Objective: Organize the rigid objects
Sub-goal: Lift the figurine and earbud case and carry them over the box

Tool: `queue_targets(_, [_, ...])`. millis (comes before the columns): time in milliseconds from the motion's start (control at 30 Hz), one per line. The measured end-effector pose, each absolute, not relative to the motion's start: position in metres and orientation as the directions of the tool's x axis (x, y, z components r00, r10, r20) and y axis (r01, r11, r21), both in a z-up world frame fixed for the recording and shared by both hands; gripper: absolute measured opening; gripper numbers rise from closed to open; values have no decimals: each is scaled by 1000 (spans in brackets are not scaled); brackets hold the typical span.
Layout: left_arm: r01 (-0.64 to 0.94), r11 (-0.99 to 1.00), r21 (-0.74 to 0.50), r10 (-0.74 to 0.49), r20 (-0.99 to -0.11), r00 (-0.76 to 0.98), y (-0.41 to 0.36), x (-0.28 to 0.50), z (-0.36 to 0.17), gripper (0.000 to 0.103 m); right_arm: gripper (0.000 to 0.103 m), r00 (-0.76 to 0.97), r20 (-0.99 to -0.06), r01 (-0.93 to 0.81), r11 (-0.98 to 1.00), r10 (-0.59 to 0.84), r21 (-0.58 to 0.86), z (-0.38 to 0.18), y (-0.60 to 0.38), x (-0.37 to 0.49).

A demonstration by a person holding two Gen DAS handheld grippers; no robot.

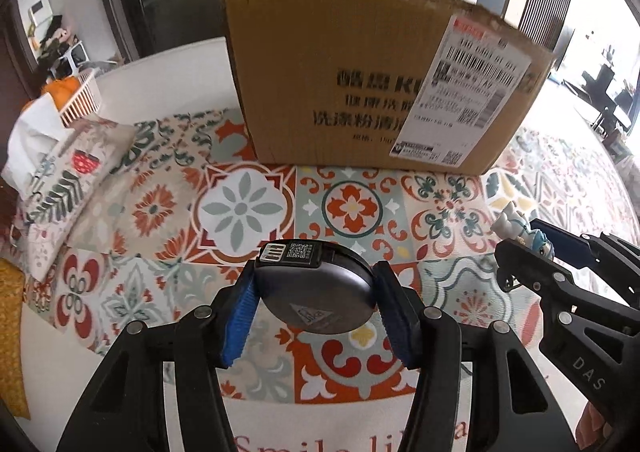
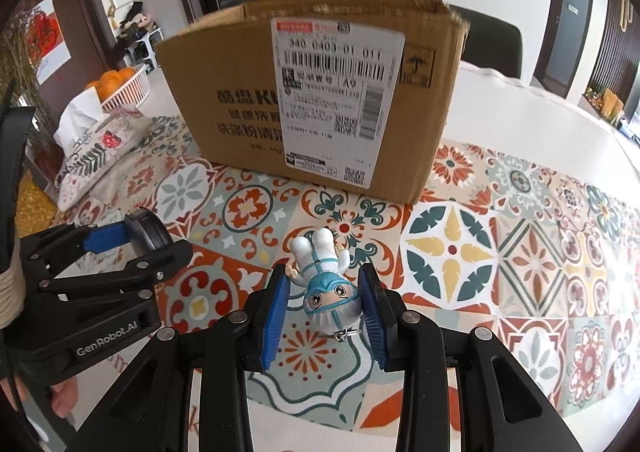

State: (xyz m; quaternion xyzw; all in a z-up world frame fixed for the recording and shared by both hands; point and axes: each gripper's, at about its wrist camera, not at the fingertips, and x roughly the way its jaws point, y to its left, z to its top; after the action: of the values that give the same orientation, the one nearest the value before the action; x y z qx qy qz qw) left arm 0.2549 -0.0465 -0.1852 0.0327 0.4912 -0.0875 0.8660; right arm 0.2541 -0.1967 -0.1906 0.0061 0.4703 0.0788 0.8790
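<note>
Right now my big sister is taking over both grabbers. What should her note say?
Left gripper: shut on the round grey disc, held above the patterned tablecloth.
Right gripper: shut on the little figurine, head toward the camera.
The cardboard box stands just ahead of both.
Done: both things picked up. Left: probably carry them to the box; its inside is hidden.

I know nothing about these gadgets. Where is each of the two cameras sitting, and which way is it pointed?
Left wrist view: sits on the left gripper, looking forward along its fingers, which clamp a round dark disc; the right gripper shows at its right edge.
Right wrist view: sits on the right gripper, looking along its fingers at the toy figure they hold; the left gripper and some fingers of a hand show at left.
Both views face the cardboard box on the patterned tablecloth.
</note>
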Motion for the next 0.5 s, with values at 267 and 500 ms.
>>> queue_targets(267, [187, 982, -38, -137, -822, 553, -39, 243, -147, 56, 28, 593, -794, -140, 988, 136, 65, -156, -191, 242])
queue_targets(500, [191, 981, -28, -139, -787, 601, -32, 236, -118, 56, 28, 634, -760, -143, 987, 143, 66, -132, -187, 236])
